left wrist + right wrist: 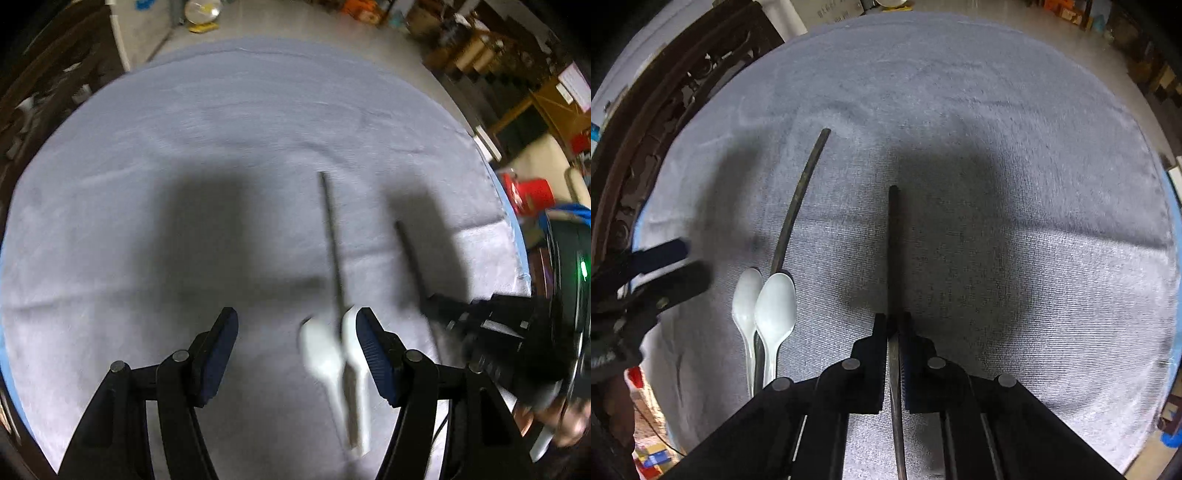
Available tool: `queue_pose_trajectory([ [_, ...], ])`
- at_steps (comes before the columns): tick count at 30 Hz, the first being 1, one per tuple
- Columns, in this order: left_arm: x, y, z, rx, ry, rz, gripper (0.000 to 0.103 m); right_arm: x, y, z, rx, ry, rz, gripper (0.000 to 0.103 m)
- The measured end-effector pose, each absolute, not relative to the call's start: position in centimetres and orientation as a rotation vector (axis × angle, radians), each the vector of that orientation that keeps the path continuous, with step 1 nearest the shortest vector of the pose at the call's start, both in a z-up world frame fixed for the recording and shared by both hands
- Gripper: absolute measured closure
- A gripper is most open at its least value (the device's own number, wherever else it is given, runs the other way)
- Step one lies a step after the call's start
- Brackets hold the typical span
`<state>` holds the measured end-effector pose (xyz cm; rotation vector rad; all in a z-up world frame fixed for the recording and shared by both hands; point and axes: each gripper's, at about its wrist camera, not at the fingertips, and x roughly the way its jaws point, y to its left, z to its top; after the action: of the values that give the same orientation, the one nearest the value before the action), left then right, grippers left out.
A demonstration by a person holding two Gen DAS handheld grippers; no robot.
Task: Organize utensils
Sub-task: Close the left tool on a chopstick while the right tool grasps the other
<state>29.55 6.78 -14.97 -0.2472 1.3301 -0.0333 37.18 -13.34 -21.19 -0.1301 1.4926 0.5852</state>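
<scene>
The right gripper [894, 325] was clamped on a dark chopstick [894, 251], right of the spoons [774, 306] and its mate [801, 195]. Best laid parallel, close beside them. The left gripper [295, 332] stood apart, empty.

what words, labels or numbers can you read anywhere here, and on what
None can be read.
White sheet on the background shelving in the left wrist view: rows of print, too blurred to read.
Grey marks on the pale surface beyond the table in the right wrist view: too small to read.
Spoons, chopsticks and grey cloth: no print.
</scene>
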Motion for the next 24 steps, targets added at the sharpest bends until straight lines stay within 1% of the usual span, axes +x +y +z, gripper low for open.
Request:
queue_pose_trajectory([
  [3, 31.5, 5.5, -16.1, -0.250, 1.386, -0.037, 0.037, 37.2, -14.1, -21.2, -0.114, 1.490, 0.602, 0.095],
  [6, 33.1, 4.3, -17.5, -0.228, 1.435, -0.027, 0.046, 37.4, -14.7, -21.3, -0.077, 1.495, 0.620, 0.094],
  [8, 33.7, 3.6, -18.3, -0.208, 1.452, -0.013, 0.046, 37.5, -15.0, -21.1, -0.066, 1.495, 0.631, 0.094],
  [9, 34.0, 3.1, -18.3, -0.187, 1.439, -0.006, 0.051, 37.6, -15.1, -21.1, -0.065, 1.494, 0.634, 0.094],
  [11, 34.4, 2.4, -18.4, -0.131, 1.446, 0.015, 0.070, 37.6, -15.2, -21.1, -0.073, 1.496, 0.639, 0.094],
  [12, 34.5, 2.3, -18.4, -0.107, 1.451, 0.028, 0.091, 37.7, -15.1, -21.1, -0.080, 1.498, 0.640, 0.094],
  [13, 34.7, 2.2, -18.6, -0.097, 1.470, 0.020, 0.095, 37.8, -15.1, -20.9, -0.085, 1.500, 0.641, 0.094],
  [18, 35.2, 3.6, -18.9, -0.099, 1.552, -0.006, 0.098, 38.1, -12.9, -21.2, -0.162, 1.516, 0.645, 0.094],
  [24, 34.9, 5.1, -19.5, -0.043, 1.641, -0.018, 0.097, 38.2, -10.7, -21.2, -0.318, 1.564, 0.658, 0.094],
])
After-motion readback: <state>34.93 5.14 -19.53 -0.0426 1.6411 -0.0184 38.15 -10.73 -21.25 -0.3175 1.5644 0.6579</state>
